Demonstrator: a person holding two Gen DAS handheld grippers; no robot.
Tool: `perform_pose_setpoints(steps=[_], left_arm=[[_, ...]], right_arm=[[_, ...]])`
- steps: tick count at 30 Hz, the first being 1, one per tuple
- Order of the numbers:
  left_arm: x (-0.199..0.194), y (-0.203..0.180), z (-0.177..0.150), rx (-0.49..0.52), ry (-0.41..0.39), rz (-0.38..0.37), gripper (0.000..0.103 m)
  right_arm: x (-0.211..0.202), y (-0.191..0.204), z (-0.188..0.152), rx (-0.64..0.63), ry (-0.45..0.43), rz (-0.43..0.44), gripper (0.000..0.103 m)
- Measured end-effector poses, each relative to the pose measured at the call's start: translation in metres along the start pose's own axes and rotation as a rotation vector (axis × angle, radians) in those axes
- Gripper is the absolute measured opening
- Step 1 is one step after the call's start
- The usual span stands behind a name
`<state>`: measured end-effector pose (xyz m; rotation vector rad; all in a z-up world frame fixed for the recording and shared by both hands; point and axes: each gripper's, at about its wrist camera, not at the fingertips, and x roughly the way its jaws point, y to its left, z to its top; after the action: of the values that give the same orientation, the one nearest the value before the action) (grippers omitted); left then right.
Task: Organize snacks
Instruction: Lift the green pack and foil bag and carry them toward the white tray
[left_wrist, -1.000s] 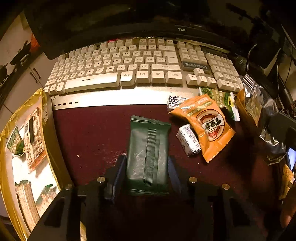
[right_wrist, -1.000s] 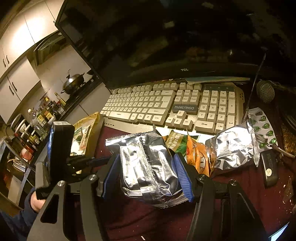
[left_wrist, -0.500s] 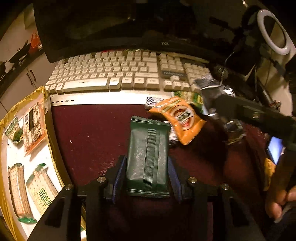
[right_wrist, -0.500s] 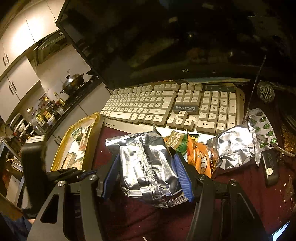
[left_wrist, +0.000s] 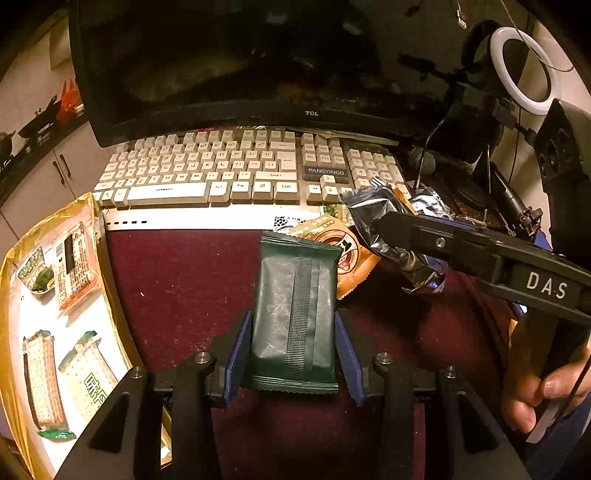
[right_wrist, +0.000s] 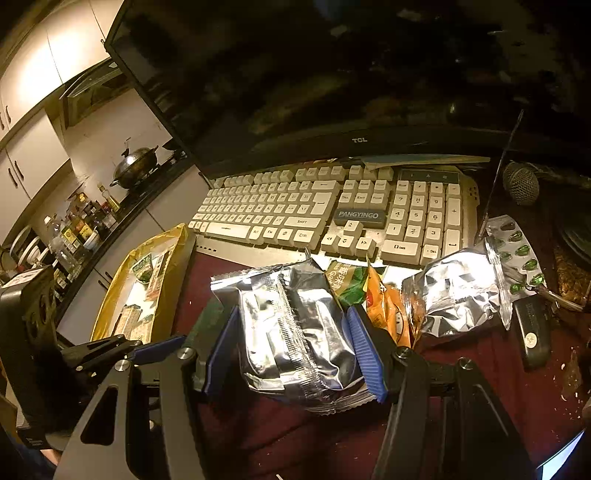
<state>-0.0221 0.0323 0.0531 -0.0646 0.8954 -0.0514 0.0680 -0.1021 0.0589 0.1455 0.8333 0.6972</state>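
Note:
My left gripper (left_wrist: 293, 347) is shut on a dark green snack packet (left_wrist: 295, 310), held above the dark red table. My right gripper (right_wrist: 295, 350) is shut on a crinkled silver foil packet (right_wrist: 295, 332); it shows in the left wrist view (left_wrist: 391, 236) at the right, held by a hand. A gold tray (left_wrist: 11, 280) with several snack packets lies at the left, also seen in the right wrist view (right_wrist: 173, 273). An orange packet (left_wrist: 347, 258), a green packet (right_wrist: 347, 284) and another silver packet (right_wrist: 454, 295) lie below the keyboard.
A white keyboard (left_wrist: 236, 173) and a TCL monitor (left_wrist: 258, 55) stand at the back. A pill blister (right_wrist: 517, 251), a black stick (right_wrist: 532, 332) and a microphone (right_wrist: 521, 182) lie at the right. A ring light (left_wrist: 524, 66) stands at the back right.
My left gripper has lifted and drawn back with the green packet. My right gripper with the silver packet has come into the left wrist view from the right.

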Motion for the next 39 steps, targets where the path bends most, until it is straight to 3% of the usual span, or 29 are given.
perform_pose_setpoints(steps=[39], left_arm=[[-0.012,-0.006,0.006,0.019,-0.030,-0.007,0.047]], right_arm=[[-0.012,-0.003,0.003,0.033,-0.043,0.019,0.059]])
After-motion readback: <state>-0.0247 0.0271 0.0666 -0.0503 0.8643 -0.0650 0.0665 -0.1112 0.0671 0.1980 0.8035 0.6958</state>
